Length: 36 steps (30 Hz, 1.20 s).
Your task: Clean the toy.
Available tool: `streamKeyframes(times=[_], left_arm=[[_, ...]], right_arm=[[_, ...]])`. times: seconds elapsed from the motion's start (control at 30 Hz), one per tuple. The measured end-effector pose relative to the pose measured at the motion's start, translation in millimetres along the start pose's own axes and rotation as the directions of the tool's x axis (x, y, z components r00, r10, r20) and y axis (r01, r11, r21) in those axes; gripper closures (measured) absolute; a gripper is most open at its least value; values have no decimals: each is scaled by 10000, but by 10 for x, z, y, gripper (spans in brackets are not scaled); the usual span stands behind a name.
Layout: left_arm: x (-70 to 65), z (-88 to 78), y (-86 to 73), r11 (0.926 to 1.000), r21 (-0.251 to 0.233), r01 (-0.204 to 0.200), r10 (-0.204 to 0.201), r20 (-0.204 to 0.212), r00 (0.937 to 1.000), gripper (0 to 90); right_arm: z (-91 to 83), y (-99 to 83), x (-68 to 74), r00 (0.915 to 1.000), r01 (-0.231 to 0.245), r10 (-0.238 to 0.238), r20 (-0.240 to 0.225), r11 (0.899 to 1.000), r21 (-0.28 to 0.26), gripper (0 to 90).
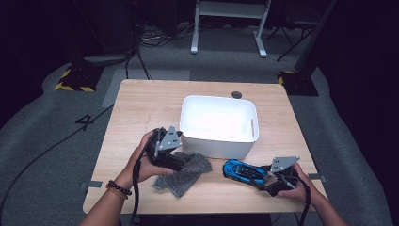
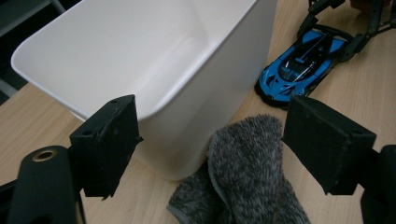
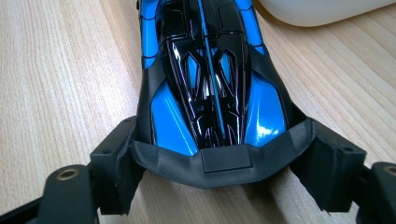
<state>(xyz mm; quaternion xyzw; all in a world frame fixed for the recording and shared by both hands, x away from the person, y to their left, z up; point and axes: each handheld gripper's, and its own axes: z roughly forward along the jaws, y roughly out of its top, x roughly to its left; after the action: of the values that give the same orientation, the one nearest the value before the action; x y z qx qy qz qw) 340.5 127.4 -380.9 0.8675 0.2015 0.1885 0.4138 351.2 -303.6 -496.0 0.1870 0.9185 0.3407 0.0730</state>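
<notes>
A blue and black toy car (image 1: 244,172) (image 3: 212,79) rests on the wooden table (image 1: 141,108), in front of a white bin (image 1: 219,125). My right gripper (image 1: 267,178) (image 3: 219,140) is open, its jaws flanking the car's rear end and close against its corners. A grey fuzzy cloth (image 1: 186,174) (image 2: 247,172) lies crumpled by the bin's near left corner. My left gripper (image 1: 180,159) (image 2: 210,116) hovers open just above the cloth, a jaw on either side, facing the bin's wall (image 2: 154,70). The car (image 2: 301,65) also appears beyond the cloth.
The bin looks empty inside and takes up the table's middle. A small dark round spot (image 1: 236,94) marks the table's far edge. Grey floor with cables, a white stand (image 1: 230,19) and yellow-black striped bases surround the table.
</notes>
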Motion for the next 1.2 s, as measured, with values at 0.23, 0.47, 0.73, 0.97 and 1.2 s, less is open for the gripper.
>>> streamKeyframes(times=[0.23,0.47,0.73,0.97,1.2], left_arm=[[-19,93,-412,9960,444,780,-793,286,9964,165],[-59,313,-799,9819,1534,1111,-1215,600,9908,166],[-113,521,-942,9707,2102,1161,-1349,776,9878,166],[-100,595,-993,9654,2334,1165,-1361,697,9882,157],[-40,597,-1083,9724,2037,1138,-1330,831,9876,153]], right_arm=[[-18,-13,2,10000,-8,7,39,10000,70,242],[-26,-23,10,10000,24,-25,96,10000,65,241],[-6,3,39,9997,-70,70,252,10000,-25,224],[33,33,42,9993,-315,321,175,9989,-354,198],[55,28,41,9998,-148,151,150,9996,-222,221]])
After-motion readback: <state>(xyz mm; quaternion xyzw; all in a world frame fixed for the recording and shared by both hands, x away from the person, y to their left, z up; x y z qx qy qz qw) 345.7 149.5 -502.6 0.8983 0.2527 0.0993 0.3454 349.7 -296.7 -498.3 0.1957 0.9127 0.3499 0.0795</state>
